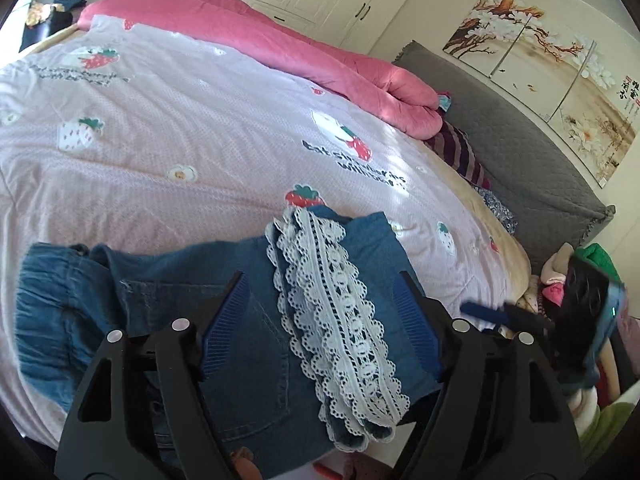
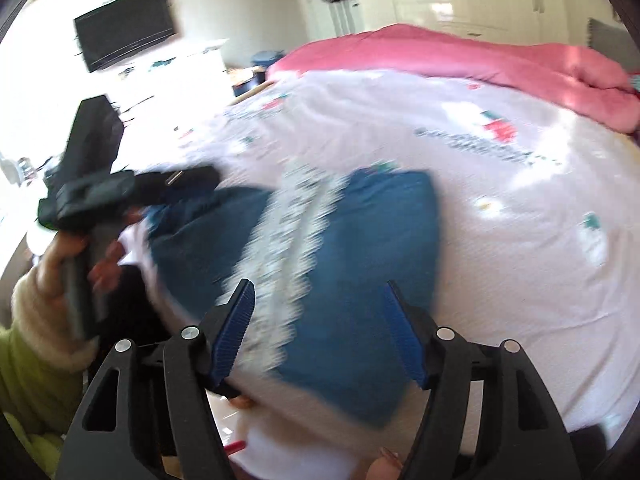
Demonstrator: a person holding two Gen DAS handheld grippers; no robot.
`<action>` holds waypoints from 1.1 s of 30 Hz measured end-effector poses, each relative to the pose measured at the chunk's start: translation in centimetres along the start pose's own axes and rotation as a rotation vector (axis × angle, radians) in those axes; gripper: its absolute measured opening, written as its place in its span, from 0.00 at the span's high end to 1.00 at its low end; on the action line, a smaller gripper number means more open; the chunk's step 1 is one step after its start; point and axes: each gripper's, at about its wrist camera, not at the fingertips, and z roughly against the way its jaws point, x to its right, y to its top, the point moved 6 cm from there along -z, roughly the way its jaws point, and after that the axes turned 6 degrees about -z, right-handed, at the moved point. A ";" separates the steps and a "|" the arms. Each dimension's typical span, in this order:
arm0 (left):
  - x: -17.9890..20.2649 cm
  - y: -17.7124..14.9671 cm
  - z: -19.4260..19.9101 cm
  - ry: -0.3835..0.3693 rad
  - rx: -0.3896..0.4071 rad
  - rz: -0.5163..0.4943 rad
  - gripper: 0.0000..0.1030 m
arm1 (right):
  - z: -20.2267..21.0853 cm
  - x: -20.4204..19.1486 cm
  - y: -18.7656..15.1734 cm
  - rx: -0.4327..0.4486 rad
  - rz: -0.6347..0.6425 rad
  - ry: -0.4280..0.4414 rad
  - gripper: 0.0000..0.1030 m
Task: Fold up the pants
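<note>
Blue denim pants [image 1: 248,360] with a white lace trim [image 1: 340,320] lie folded on the bed near its front edge. In the left wrist view my left gripper [image 1: 320,280] hovers over them, open, its blue pads either side of the lace without pressing on it. The right wrist view is blurred. It shows the same pants [image 2: 380,240] under my right gripper [image 2: 319,286], which is also open and holds nothing. The left gripper [image 2: 176,180] appears at the left there, held by a hand in a cream cuff. The right gripper's tip [image 1: 492,312] shows at the right of the left wrist view.
The bed has a pale pink strawberry quilt [image 1: 180,140], with a rolled pink duvet [image 1: 280,40] along its far side. A grey headboard [image 1: 520,152] and a pile of clothes [image 1: 560,280] lie to the right. A wall TV [image 2: 124,40] hangs at the left.
</note>
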 end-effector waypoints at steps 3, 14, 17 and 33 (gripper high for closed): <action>0.5 -0.4 -1.4 -0.024 -0.039 0.009 0.36 | -0.8 2.2 1.4 0.003 0.013 -0.061 0.35; -1.1 -0.2 -6.6 -0.023 -0.131 0.112 0.36 | -6.2 4.1 6.4 -0.026 0.106 -0.073 0.32; -1.6 0.4 -7.6 -0.021 -0.139 0.130 0.36 | -7.9 4.0 7.5 -0.050 0.165 -0.070 0.32; -0.5 3.5 -9.8 0.014 -0.124 0.052 0.87 | -11.8 6.4 7.5 -0.156 0.172 -0.081 0.81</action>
